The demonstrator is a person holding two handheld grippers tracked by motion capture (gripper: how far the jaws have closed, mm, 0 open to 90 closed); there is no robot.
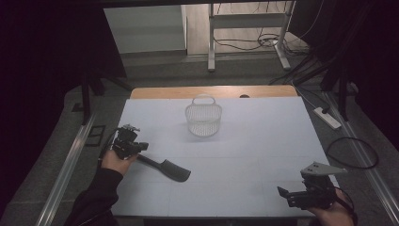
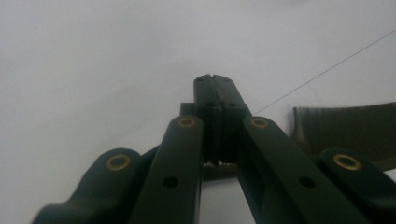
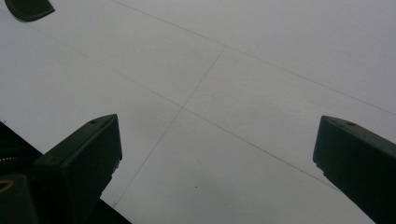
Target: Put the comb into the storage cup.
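High view: left gripper (image 1: 141, 147) pinching comb (image 1: 165, 168) handle at 8 o'clock of basket (image 1: 203, 119); could pivot and slip.

Left gripper view: jaws pressed together on handle, teeth at 3 o'clock.

Right gripper view: right gripper (image 3: 217, 154) spread, idle.

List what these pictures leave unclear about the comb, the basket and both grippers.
- Comb: in the left gripper view, the shut left gripper covers the handle, so a real grip can't be confirmed.
- Comb, right gripper view: cut off by the top-left corner.
- Basket: in the high view, too small and dim to show any contents.
- Right gripper: in the high view, its hand is cut off by the bottom edge.
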